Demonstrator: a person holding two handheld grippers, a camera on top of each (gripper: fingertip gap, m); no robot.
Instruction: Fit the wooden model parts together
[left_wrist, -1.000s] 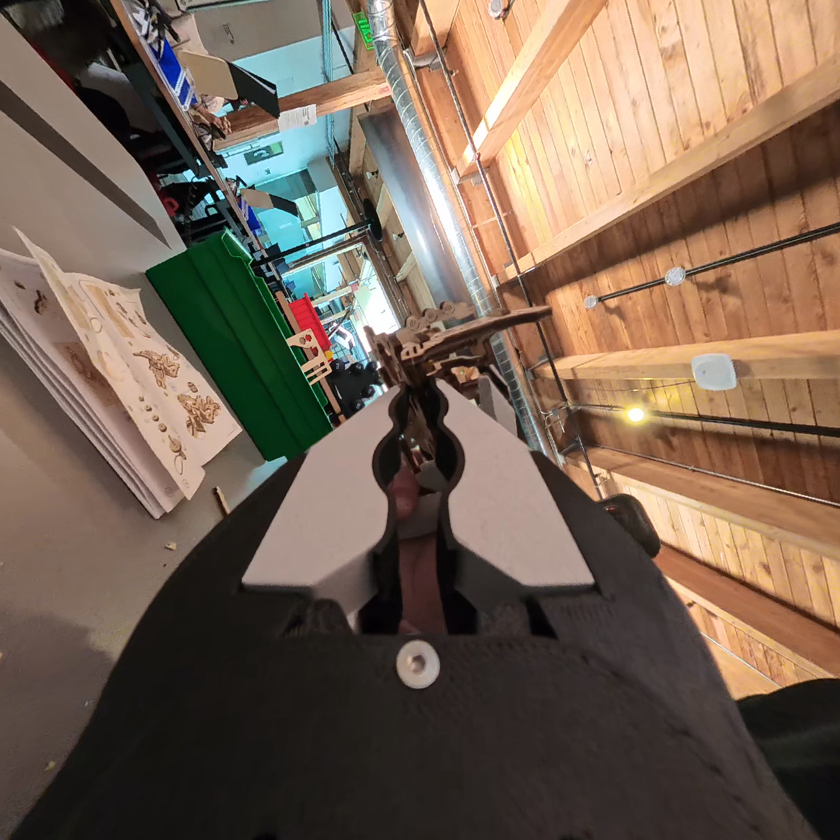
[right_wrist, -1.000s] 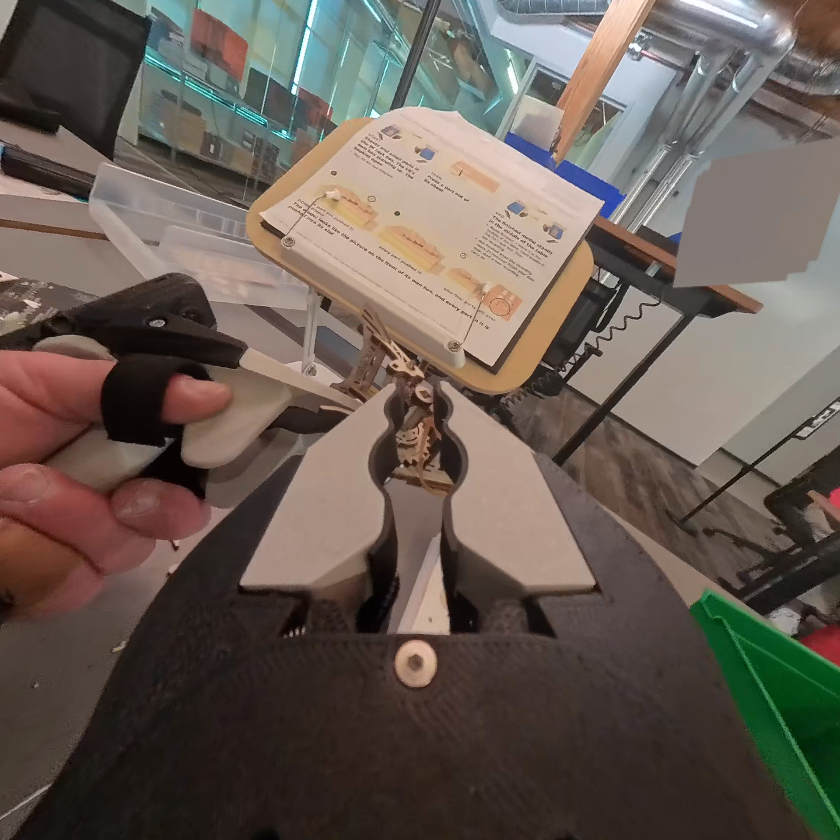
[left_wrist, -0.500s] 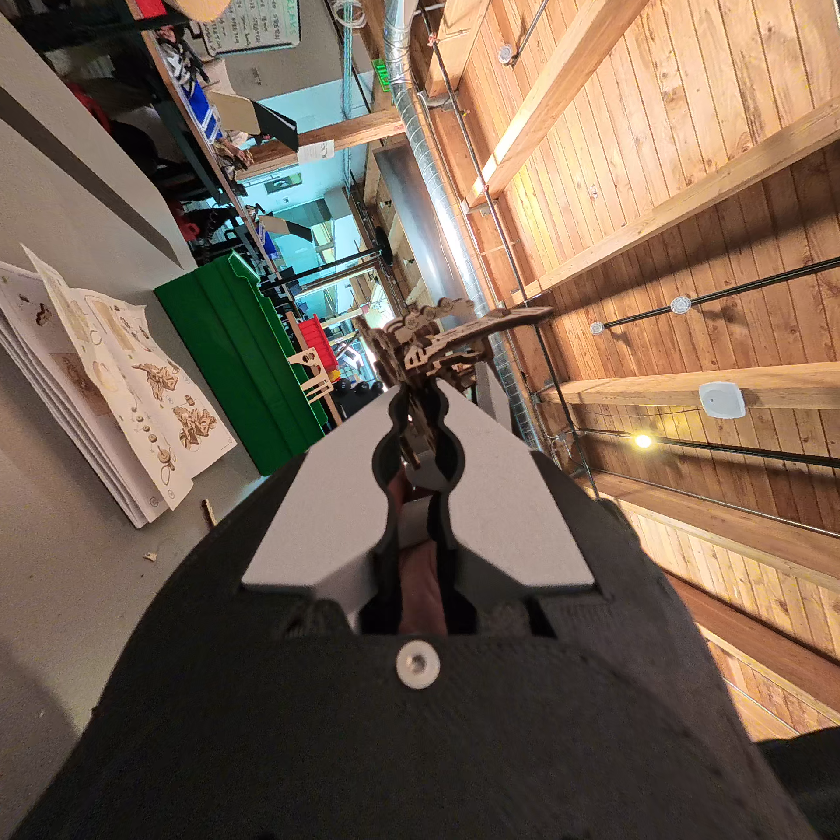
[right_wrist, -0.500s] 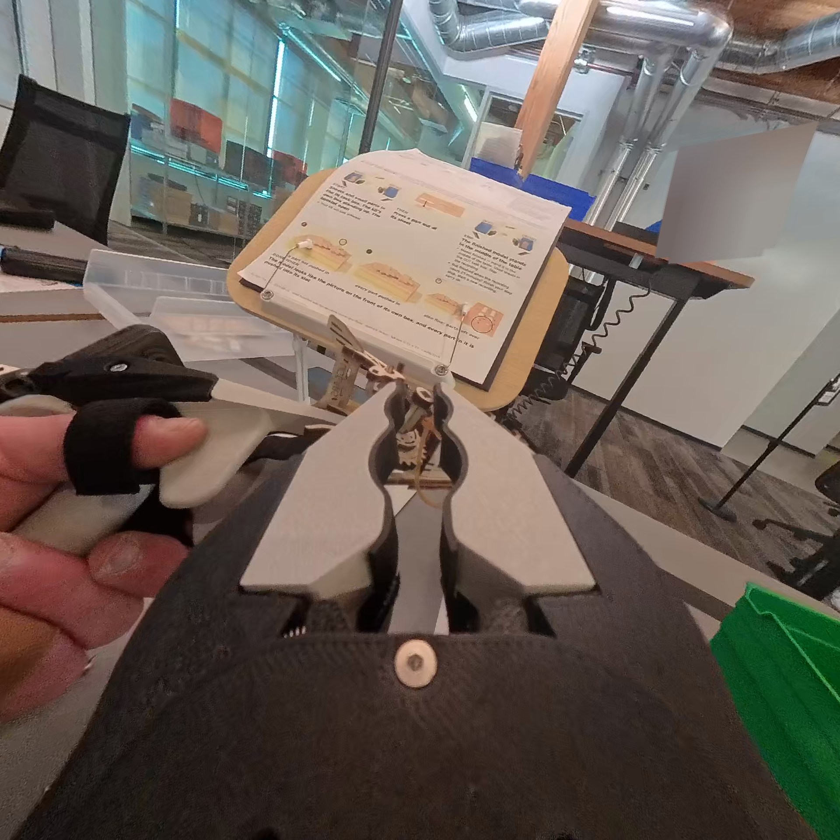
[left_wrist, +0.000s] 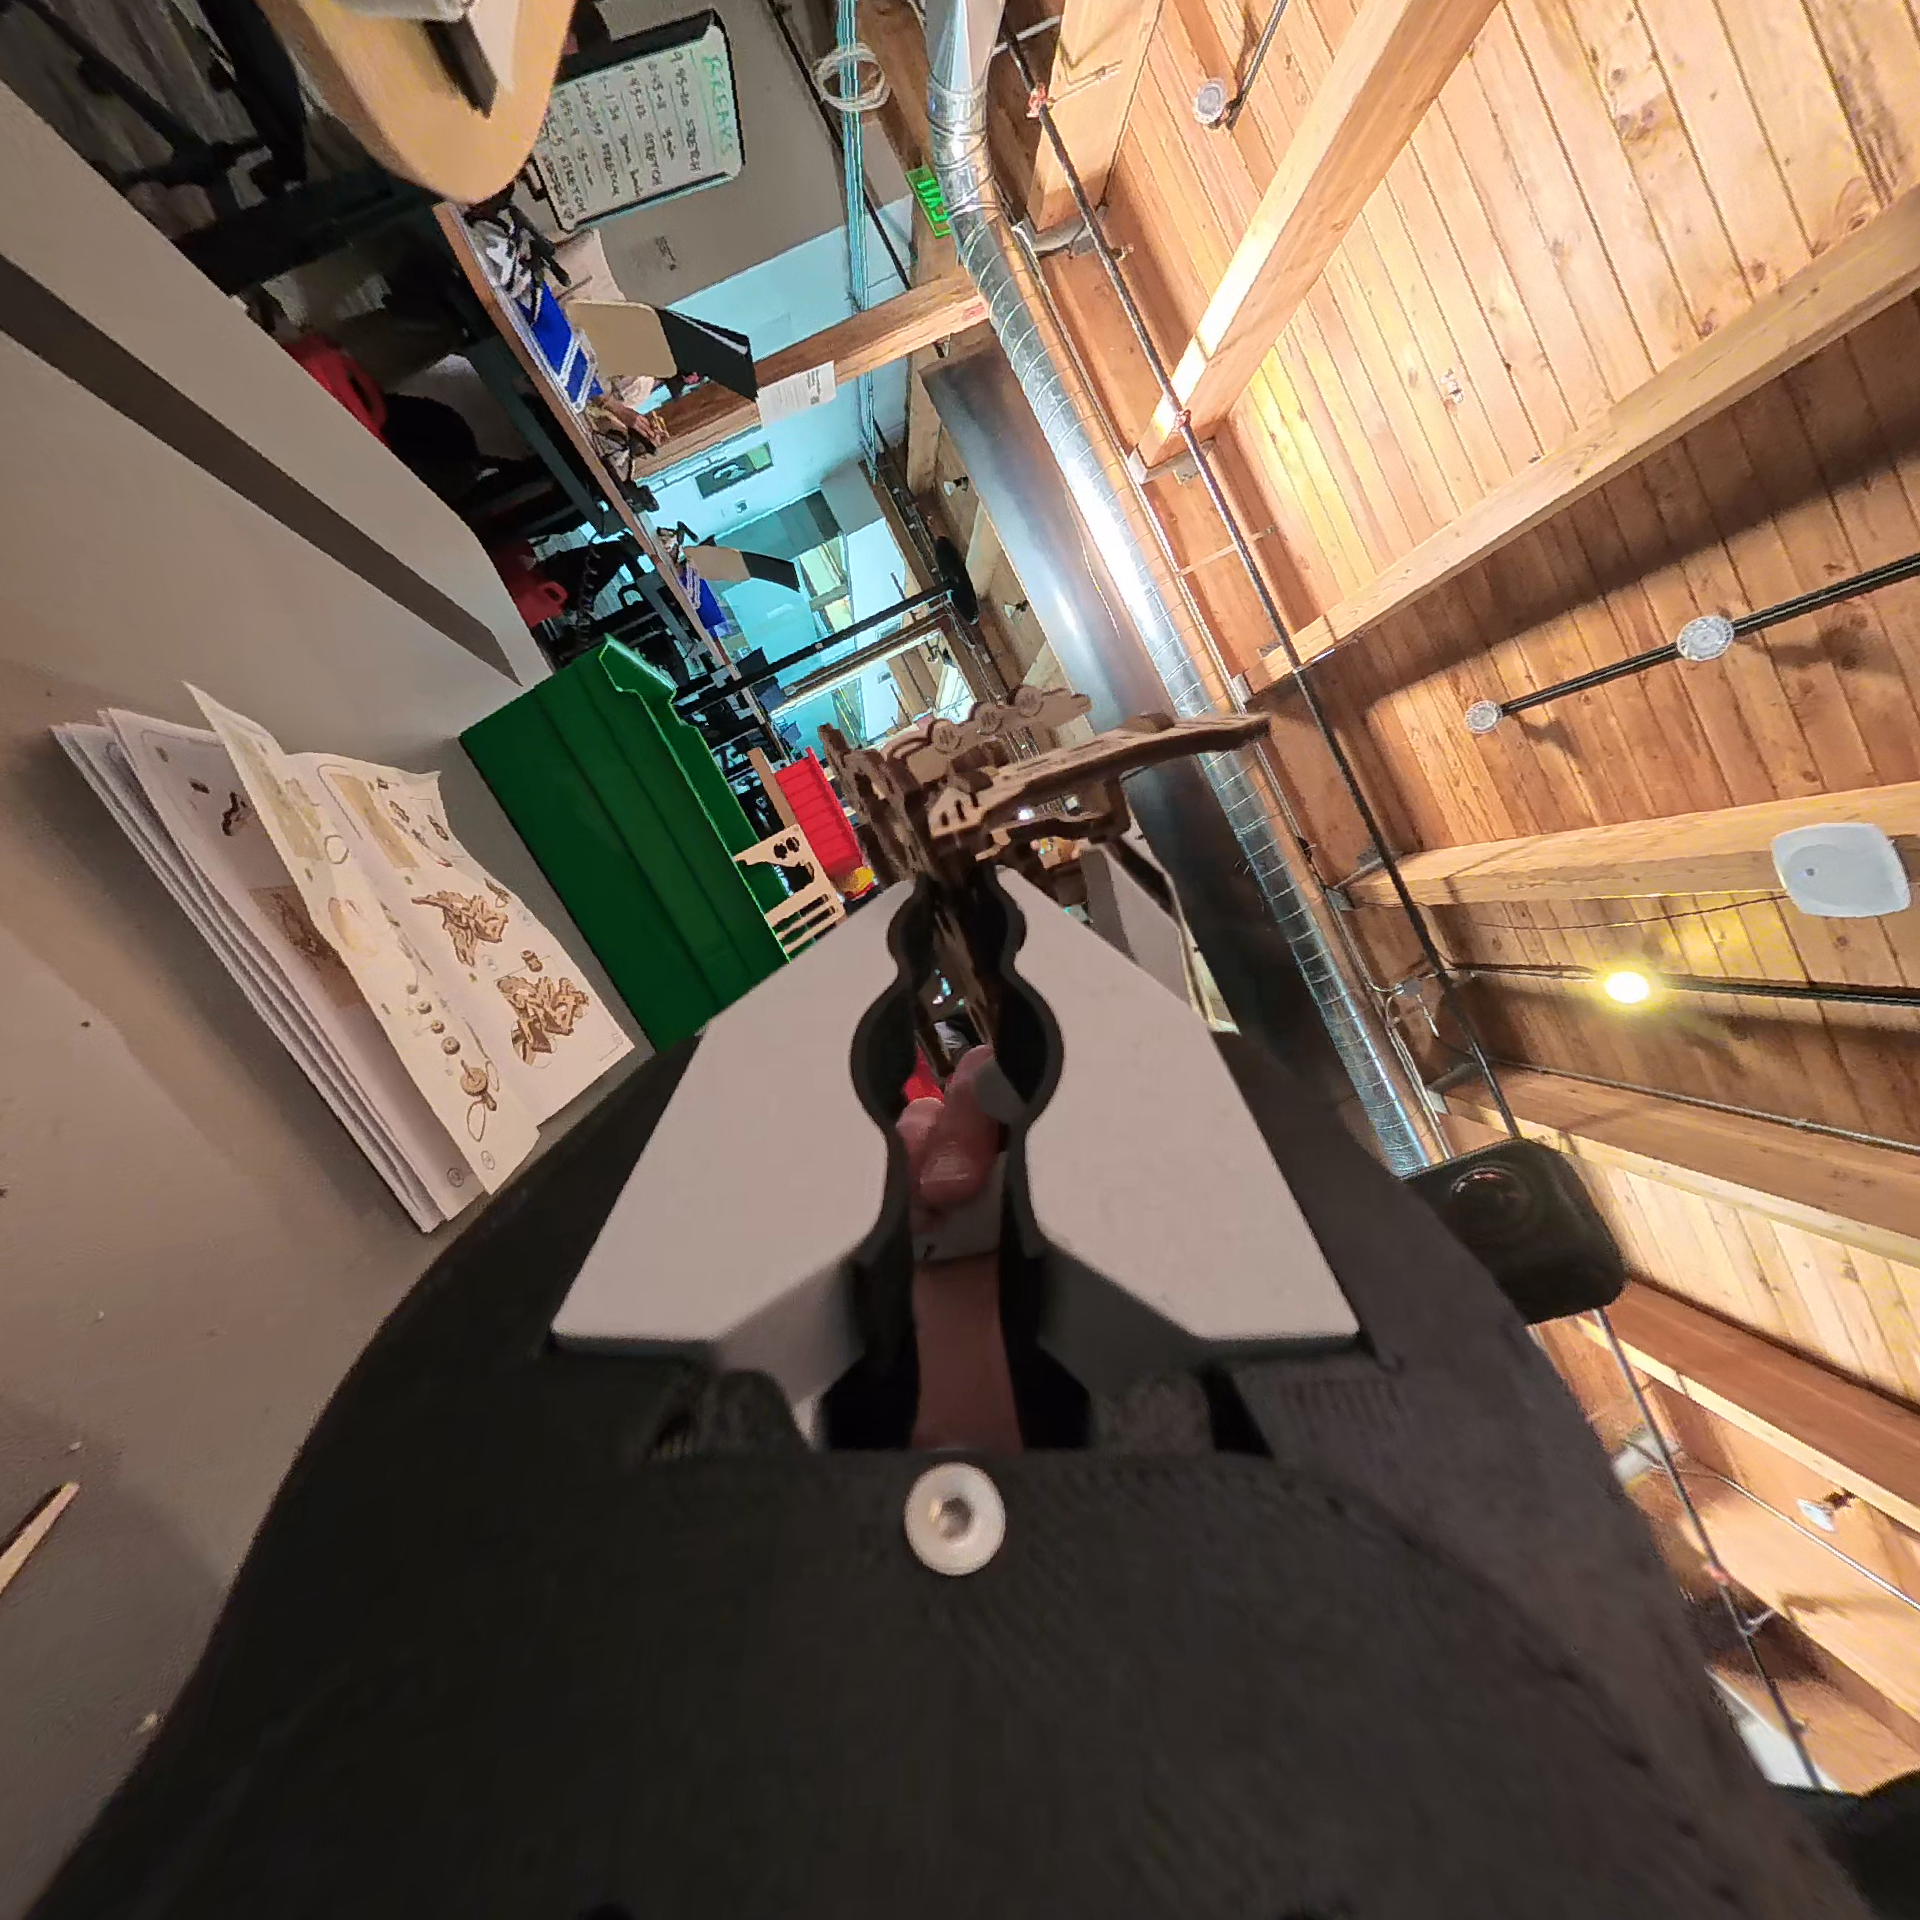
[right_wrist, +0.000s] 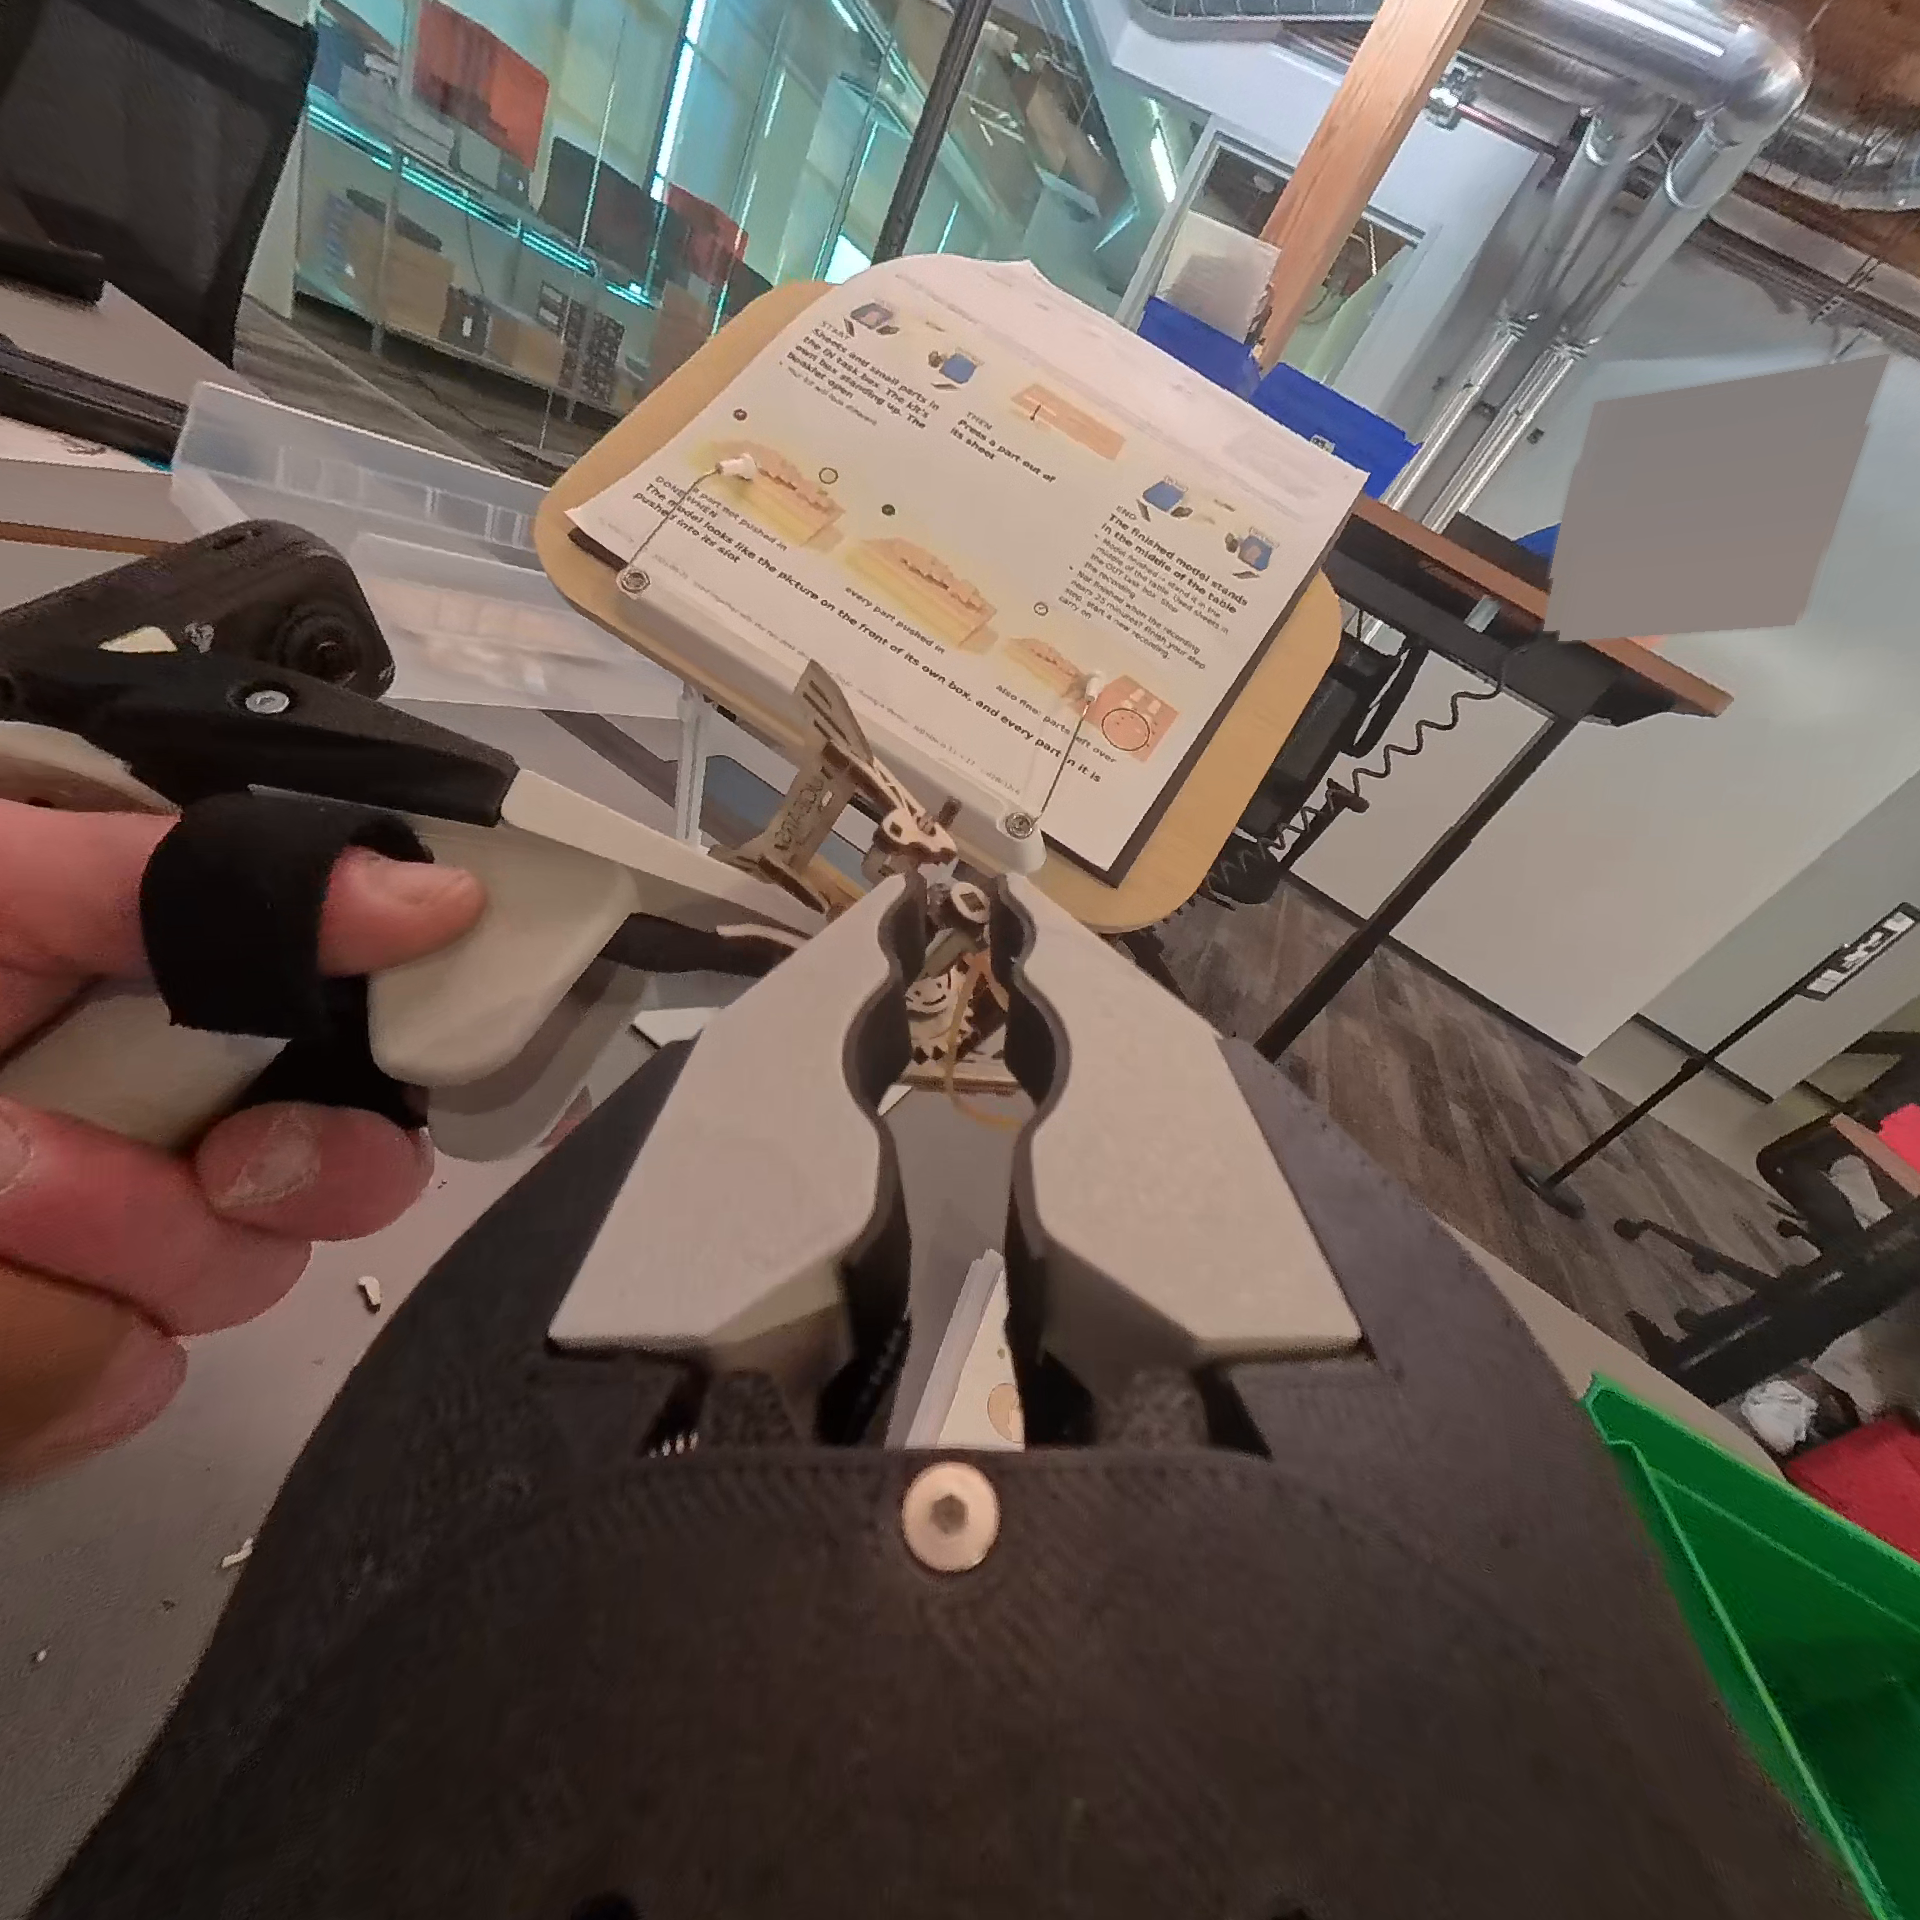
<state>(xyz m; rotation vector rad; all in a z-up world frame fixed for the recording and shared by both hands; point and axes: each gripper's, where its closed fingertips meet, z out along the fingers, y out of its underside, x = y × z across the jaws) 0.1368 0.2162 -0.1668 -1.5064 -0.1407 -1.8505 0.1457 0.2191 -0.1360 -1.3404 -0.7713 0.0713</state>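
Observation:
The wooden model (left_wrist: 997, 800) is held up in the air between both grippers. In the left wrist view my left gripper (left_wrist: 956, 888) is shut on the model's lower edge, and the model's flat arm sticks out to the right beyond the fingertips. In the right wrist view my right gripper (right_wrist: 951, 894) is shut on the same wooden model (right_wrist: 831, 800), at a part with a small gear and a rubber band. The left gripper (right_wrist: 665, 894) comes in from the left in a person's hand (right_wrist: 208, 1091) and meets the model beside my right fingertips.
A green bin (left_wrist: 623, 831), an open instruction booklet (left_wrist: 343, 935) and a cut-out wooden sheet (left_wrist: 800, 894) lie on the grey table (left_wrist: 156, 1299). An instruction sheet on a wooden stand (right_wrist: 966, 540) is just behind the model. A clear plastic box (right_wrist: 416, 520) is at the left and the green bin (right_wrist: 1787, 1662) at the lower right. The grippers are tip to tip, or close to it.
Both grippers have turned and shifted a little together, with the model staying in both grasps. The stand now sits closer behind the model in the right wrist view.

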